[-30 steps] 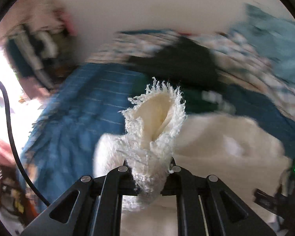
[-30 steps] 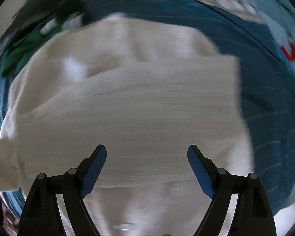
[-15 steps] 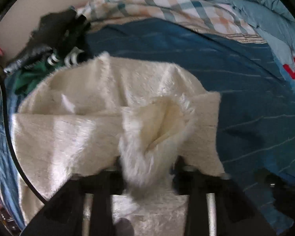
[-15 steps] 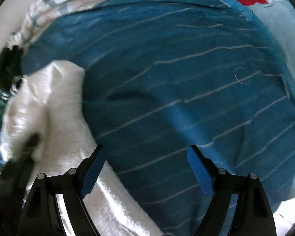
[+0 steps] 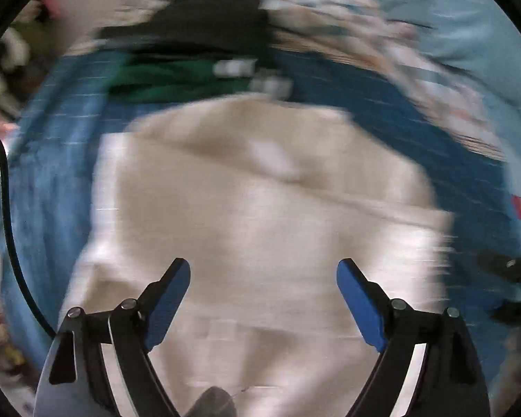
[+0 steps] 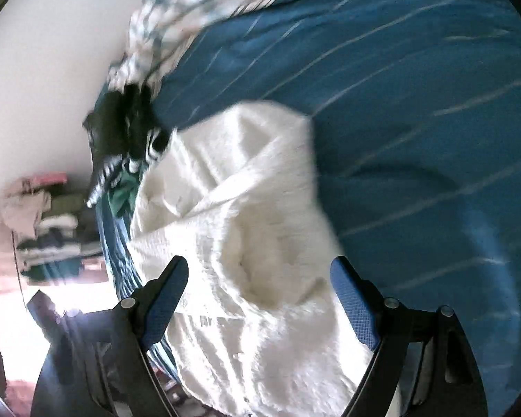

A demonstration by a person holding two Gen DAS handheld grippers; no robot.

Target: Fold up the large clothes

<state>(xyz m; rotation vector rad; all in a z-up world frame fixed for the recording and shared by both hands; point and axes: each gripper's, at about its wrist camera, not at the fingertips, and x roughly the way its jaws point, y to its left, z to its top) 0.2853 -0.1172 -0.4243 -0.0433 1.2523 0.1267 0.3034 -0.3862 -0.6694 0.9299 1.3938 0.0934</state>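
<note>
Cream fluffy garment (image 5: pixel 260 215) is lying folded on the blue striped bedsheet (image 6: pixel 416 111), near the dark and green clothes (image 5: pixel 198 66) by the wall. I am keeping both tools over it: the left gripper (image 5: pixel 263 278) has just been opening and nothing is between its jaws, the right gripper (image 6: pixel 258 274) is standing wide and empty too. I judge one fold is finished; next I need to pinch an edge for the following fold.
</note>
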